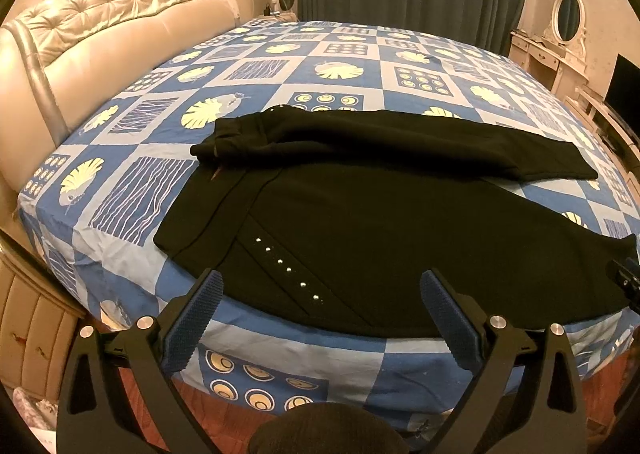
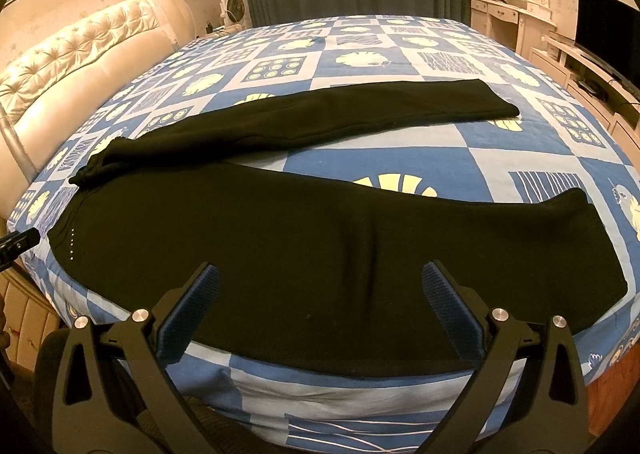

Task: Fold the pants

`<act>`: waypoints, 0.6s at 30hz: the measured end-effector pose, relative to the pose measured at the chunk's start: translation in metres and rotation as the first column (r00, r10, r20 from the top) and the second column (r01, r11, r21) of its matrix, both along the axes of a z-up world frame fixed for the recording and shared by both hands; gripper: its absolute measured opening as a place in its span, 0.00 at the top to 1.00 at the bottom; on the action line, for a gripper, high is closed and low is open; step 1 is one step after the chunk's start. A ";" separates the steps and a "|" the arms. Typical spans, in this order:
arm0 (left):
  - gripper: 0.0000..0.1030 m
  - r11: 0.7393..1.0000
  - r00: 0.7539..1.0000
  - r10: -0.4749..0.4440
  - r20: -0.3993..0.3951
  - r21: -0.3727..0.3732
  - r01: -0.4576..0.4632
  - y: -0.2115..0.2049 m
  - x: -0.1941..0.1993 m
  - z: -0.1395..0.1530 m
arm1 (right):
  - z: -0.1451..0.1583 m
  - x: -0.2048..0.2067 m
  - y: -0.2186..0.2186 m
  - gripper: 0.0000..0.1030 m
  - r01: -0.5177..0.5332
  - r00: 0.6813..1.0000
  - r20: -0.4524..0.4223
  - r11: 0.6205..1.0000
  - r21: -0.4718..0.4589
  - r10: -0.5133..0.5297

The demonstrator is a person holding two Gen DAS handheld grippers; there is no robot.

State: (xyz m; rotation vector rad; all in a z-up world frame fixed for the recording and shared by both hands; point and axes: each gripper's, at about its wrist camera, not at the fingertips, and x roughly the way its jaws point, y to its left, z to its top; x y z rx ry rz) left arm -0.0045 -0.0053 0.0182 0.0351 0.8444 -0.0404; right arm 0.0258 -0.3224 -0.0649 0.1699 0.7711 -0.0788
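- Lying spread on the bed (image 1: pixel 132 190): pants (image 1: pixel 360 238), black, waistband toward the headboard (image 1: pixel 100 34), hems toward the opposite side.
- Splaying in a V: near leg (image 2: pixel 440 254) running along the bed edge, far leg (image 2: pixel 360 110) angling away, patterned sheet showing between them.
- Bunching at the far side of the waistband (image 1: pixel 224 142), partly rolled over; a row of studs (image 1: pixel 286 270) showing on the near hip.
- Hovering just off the bed edge near the hip: left gripper (image 1: pixel 320 318), fingers spread wide, holding nothing, not touching cloth.
- Hovering off the bed edge at about mid-length of the near leg: right gripper (image 2: pixel 320 314), fingers likewise spread wide and empty.
- Judging the step in hand: the start of the first fold, leg onto leg; no fold made yet.
- Judging the next move: closing on the near long edge at two places, left at the hip and right further down the leg, then lifting and carrying that edge across onto the far leg.
- Needing both grips pinching the full thickness of cloth, not the sheet beneath.
- Needing the V closed, since the legs are lying well apart at the hems; matching only the waist risks leaving hems misaligned.
- Expecting thick, limp fabric: sagging between the two grips, so keeping both lifts level.
- Flattening the bunched waistband probably worth doing before creasing.
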 end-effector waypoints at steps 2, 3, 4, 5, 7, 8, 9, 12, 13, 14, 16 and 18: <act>0.04 1.000 1.000 0.000 0.002 0.003 0.000 -0.001 0.000 0.000 | 0.000 0.000 0.000 0.02 0.000 1.000 0.000 1.000 0.001 0.000; 0.04 1.000 1.000 -0.001 0.001 0.005 0.001 -0.003 -0.001 -0.002 | 0.000 0.000 0.000 0.02 0.000 1.000 0.000 1.000 0.001 0.000; 0.04 1.000 1.000 -0.002 -0.002 0.001 0.002 0.000 0.000 0.000 | 0.000 0.000 0.000 0.02 0.000 1.000 0.000 1.000 0.001 0.000; 0.04 1.000 1.000 -0.003 -0.003 0.001 0.003 0.000 0.000 -0.001 | 0.000 0.000 0.000 0.02 0.000 1.000 0.000 1.000 0.000 0.000; 0.04 1.000 1.000 -0.003 -0.004 -0.002 0.003 0.000 0.000 -0.002 | 0.000 0.000 0.000 0.02 -0.001 1.000 0.000 1.000 0.000 0.001; 0.04 1.000 1.000 -0.004 -0.003 -0.001 0.004 0.001 0.000 -0.002 | 0.000 0.000 0.000 0.02 -0.001 1.000 0.000 1.000 0.000 0.001; 0.04 1.000 1.000 -0.004 -0.003 0.000 0.004 0.001 0.000 -0.002 | 0.000 0.000 0.000 0.02 -0.001 1.000 -0.001 1.000 0.000 0.001; 0.04 1.000 1.000 -0.003 -0.005 -0.003 0.003 0.001 0.000 -0.003 | -0.001 0.000 0.000 0.02 -0.003 1.000 -0.002 1.000 0.000 0.003; 0.04 1.000 1.000 -0.003 -0.005 -0.003 0.003 0.001 0.000 -0.003 | -0.001 -0.001 0.000 0.02 -0.004 1.000 -0.002 1.000 0.000 0.004; 0.04 1.000 1.000 -0.003 -0.004 -0.002 0.003 0.001 0.000 -0.002 | -0.001 -0.001 0.000 0.02 -0.004 1.000 -0.002 1.000 0.000 0.004; 0.04 1.000 1.000 -0.003 -0.004 -0.002 0.003 0.001 0.000 -0.002 | -0.001 -0.001 0.001 0.02 -0.004 1.000 -0.003 1.000 -0.001 0.004; 0.04 1.000 1.000 -0.002 -0.003 -0.001 0.002 0.001 0.000 -0.002 | -0.001 -0.002 0.001 0.02 -0.003 1.000 -0.003 1.000 0.000 0.003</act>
